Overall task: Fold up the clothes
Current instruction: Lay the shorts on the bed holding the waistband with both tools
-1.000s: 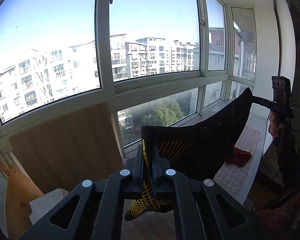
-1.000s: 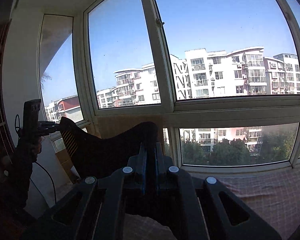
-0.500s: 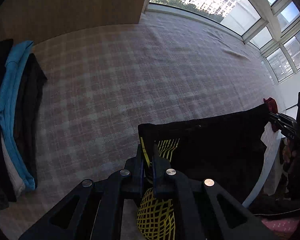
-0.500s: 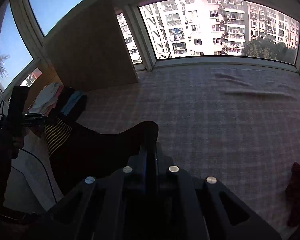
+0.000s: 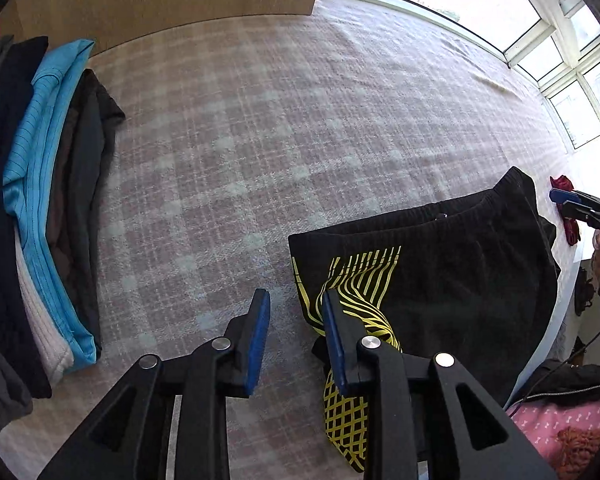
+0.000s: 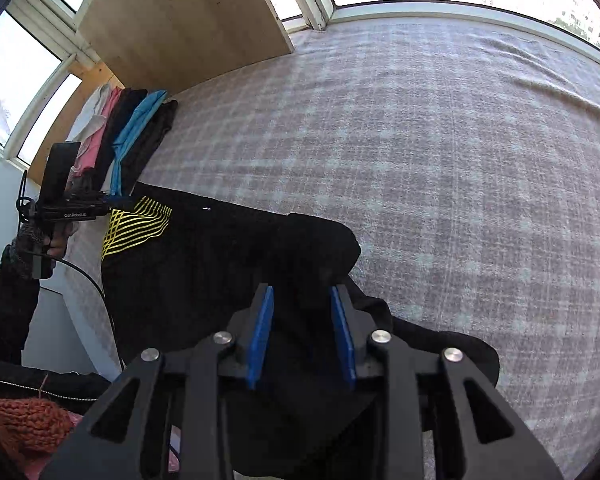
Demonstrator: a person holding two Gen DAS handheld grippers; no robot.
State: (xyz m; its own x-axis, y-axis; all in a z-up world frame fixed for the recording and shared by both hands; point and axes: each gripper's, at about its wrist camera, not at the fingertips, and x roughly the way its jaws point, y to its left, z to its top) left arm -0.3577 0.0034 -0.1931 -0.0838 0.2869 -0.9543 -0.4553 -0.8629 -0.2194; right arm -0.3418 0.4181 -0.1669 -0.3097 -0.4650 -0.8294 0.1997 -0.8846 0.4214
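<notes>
**Open left gripper beside black shorts on a checked cloth**

The left gripper [image 5: 294, 308] hovers over a checked cloth [image 5: 260, 128], blue-padded jaws apart. Black shorts [image 5: 452, 264] with yellow lines lie flat just right of it, one corner under the right finger. Folded clothes [image 5: 40, 200] are stacked at far left. The right gripper [image 5: 568, 202] shows at the right edge, by a red cloth [image 5: 570, 230].

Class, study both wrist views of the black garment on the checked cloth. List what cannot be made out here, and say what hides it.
- Left wrist view: the lower end of the black garment is covered by the left gripper.
- Right wrist view: its near edge lies under the right gripper.
- Left wrist view: the stack of folded clothes is cut off by the frame edge, so no count.
- The red cloth is too small to identify.
</notes>
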